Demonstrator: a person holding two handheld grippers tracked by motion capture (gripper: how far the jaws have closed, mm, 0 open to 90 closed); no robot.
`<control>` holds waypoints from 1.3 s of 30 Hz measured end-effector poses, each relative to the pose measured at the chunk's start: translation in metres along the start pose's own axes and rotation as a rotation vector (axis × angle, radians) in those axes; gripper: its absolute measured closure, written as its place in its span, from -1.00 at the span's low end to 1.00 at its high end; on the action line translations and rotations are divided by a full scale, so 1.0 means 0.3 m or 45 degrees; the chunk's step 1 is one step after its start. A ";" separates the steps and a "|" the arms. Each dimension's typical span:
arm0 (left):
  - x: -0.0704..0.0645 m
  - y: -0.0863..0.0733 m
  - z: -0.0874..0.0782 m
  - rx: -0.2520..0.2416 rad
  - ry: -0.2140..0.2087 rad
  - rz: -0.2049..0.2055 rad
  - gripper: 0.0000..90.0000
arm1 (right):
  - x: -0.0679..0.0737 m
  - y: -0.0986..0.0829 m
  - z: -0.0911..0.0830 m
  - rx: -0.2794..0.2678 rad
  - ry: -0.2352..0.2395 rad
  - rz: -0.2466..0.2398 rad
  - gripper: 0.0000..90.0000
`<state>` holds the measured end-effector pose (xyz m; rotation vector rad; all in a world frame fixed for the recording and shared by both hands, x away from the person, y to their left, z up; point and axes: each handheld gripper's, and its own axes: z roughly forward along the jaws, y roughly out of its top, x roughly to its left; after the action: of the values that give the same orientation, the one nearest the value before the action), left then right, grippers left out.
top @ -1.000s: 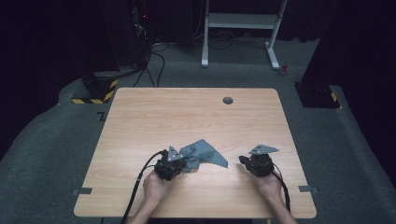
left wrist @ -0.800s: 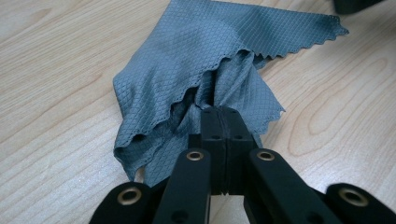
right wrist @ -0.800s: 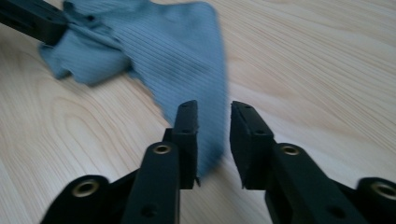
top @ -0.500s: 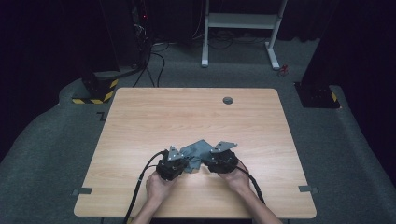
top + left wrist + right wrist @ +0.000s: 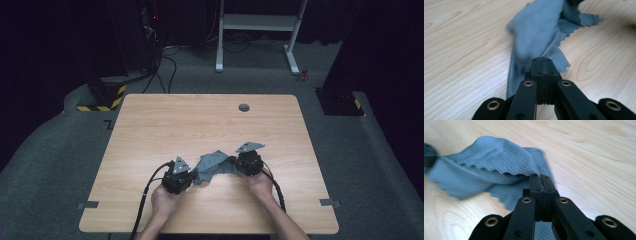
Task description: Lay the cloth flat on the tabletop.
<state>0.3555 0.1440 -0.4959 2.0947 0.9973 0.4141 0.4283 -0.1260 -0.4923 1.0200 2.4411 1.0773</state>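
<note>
My left gripper (image 5: 543, 60) has its jaws pressed together on the grey cloth (image 5: 214, 165); my right gripper (image 5: 540, 177) likewise pinches its edge. The cloth hangs between them, lower centre of the table (image 5: 200, 125).

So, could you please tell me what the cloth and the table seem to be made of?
The cloth looks like thin grey microfibre, matte: fine grid weave, zigzag-cut edge, soft folds. The table shows pale wood grain, smooth with a slight sheen; probably laminate or veneer, though solid wood cannot be ruled out.
</note>
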 end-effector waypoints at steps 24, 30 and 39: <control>0.030 -0.011 -0.004 0.000 0.055 -0.041 0.11 | 0.013 -0.061 -0.121 -0.057 0.005 -0.086 0.28; 0.032 0.002 0.012 -0.044 0.061 -0.061 0.09 | 0.099 -0.045 -0.046 0.003 0.079 -0.148 0.14; 0.025 -0.010 0.050 0.001 0.094 -0.045 0.06 | 0.196 -0.035 0.030 0.064 0.054 -0.227 0.35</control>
<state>0.3671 0.1434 -0.5082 2.0725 1.0764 0.4761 0.3859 -0.0847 -0.5048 0.7834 2.5477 0.9933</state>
